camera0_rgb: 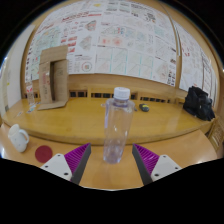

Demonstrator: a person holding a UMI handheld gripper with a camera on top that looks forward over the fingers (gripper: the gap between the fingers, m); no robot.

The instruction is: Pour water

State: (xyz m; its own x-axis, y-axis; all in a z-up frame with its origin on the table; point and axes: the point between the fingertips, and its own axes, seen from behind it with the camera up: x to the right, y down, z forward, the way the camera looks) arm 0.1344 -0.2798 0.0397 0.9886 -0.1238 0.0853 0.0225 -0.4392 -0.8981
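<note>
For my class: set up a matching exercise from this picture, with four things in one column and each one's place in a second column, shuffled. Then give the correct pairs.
Things
1. plastic bottle
2. red lid
3. black bag
4. cardboard box

Places
A. at the far side of the table, against the wall on the left
B. upright on the table, just ahead of the open fingers
C. on the right, beyond the table's far edge
D. flat on the table, just left of the left finger

Pairs: 1-B, 2-D, 3-C, 4-A
</note>
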